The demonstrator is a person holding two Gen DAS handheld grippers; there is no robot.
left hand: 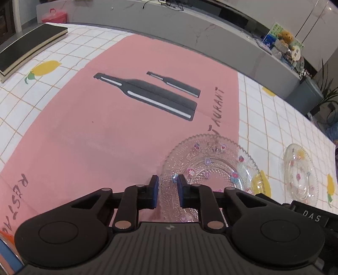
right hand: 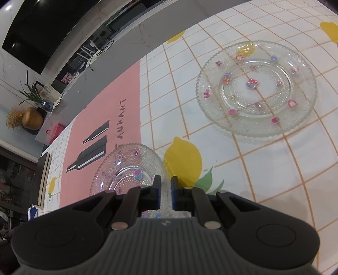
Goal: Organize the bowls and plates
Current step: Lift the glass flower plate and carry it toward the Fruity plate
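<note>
A clear glass plate [left hand: 211, 165] [right hand: 126, 169] with small flower stickers lies half on the pink placemat [left hand: 105, 127] [right hand: 101, 110], half on the tiled lemon-print tablecloth [left hand: 285, 118] [right hand: 274, 169]. My left gripper [left hand: 168, 189] has its blue pads closed across the plate's near-left rim, one outside the edge and one inside. My right gripper [right hand: 165, 191] is shut on the rim at the plate's other side, next to a printed lemon. A second glass plate [left hand: 300, 175] [right hand: 256, 88] of the same kind rests flat on the cloth to the right, untouched.
A black book [left hand: 31, 46] [right hand: 44, 179] lies at the table's far left corner. A long grey counter [left hand: 190, 36] runs behind the table, with a red container [left hand: 55, 17] [right hand: 55, 130] and toys [left hand: 283, 42] on it. A black housing [left hand: 312, 215] marked DAS sits at the lower right.
</note>
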